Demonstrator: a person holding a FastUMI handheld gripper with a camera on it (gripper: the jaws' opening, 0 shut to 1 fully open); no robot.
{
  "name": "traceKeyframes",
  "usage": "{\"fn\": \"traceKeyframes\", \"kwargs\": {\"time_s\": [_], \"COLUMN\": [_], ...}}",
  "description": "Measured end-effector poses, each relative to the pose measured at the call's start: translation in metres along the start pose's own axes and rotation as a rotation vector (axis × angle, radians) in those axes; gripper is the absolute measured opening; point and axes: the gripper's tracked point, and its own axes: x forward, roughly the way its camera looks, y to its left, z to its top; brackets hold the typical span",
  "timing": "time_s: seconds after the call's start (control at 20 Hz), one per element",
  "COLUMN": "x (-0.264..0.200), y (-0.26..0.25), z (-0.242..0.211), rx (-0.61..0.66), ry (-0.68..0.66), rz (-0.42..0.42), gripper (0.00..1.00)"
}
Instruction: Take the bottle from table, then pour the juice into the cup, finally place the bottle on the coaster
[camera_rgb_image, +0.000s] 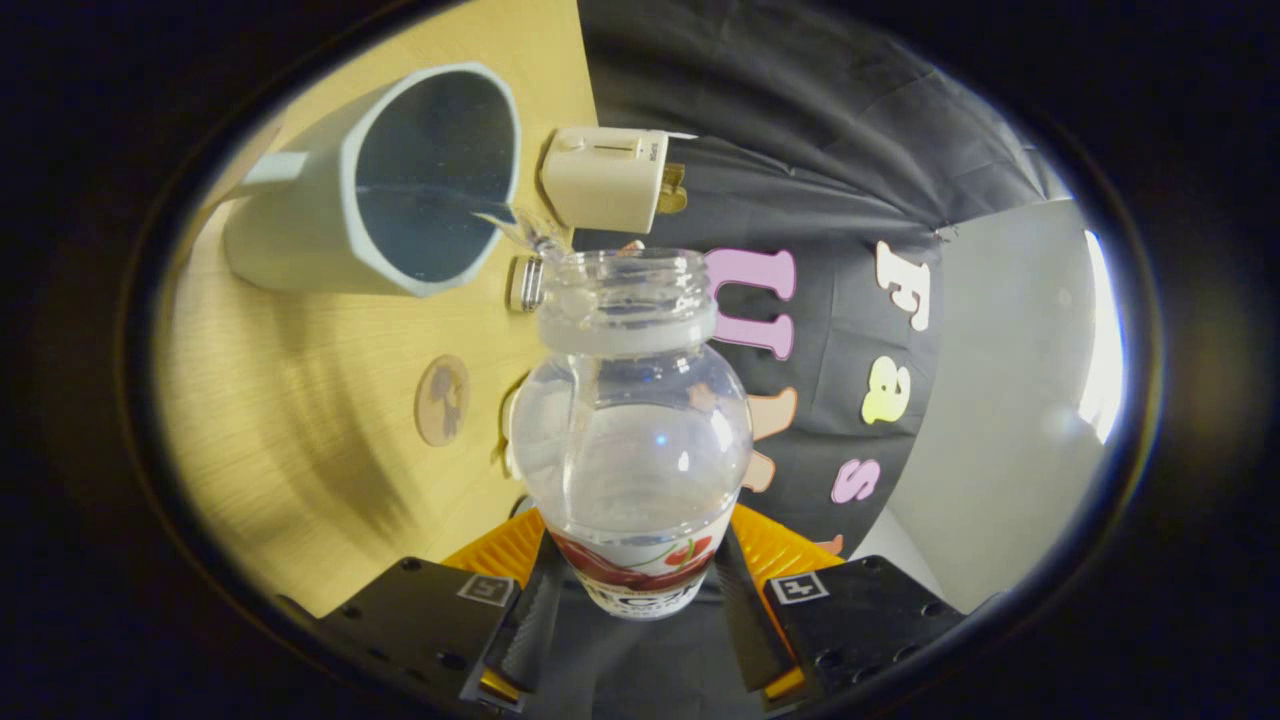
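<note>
Bottle (632, 430) clamped at its label by both fingers of the gripper (633, 600), tipped — clear juice streaming from its mouth into the cup (300, 215) just ahead | coaster (442, 399) on the counter (290, 420) beside | keep the lip over the rim, tilt slowly — avoid spilling.

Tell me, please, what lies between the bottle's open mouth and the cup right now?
In the gripper view, a thin clear stream of liquid spans from the bottle, held between the gripper fingers, over the cup rim.
</note>
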Motion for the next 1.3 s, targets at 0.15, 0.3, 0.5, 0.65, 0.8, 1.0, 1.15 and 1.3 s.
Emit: {"fn": "traceKeyframes", "kwargs": {"time_s": [0.15, 0.3, 0.5, 0.65, 0.8, 1.0, 1.15, 1.3], "x": [0.001, 0.002, 0.003, 0.005, 0.005, 0.005, 0.003, 0.003], "y": [0.000, -0.002, -0.007, -0.008, -0.011, -0.010, -0.014, -0.017], "z": [0.003, 0.008, 0.012, 0.014, 0.014, 0.012, 0.013, 0.016], "rx": [-0.024, -0.053, -0.087, -0.092, -0.110, -0.133, -0.150, -0.178], "ry": [-0.009, -0.016, -0.024, -0.023, -0.026, -0.018, -0.012, -0.022], "rz": [-0.011, -0.034, -0.051, -0.052, -0.059, -0.069, -0.087, -0.100], "gripper": [0.77, 0.77, 0.77, 0.77, 0.77, 0.77, 0.77, 0.77]}}
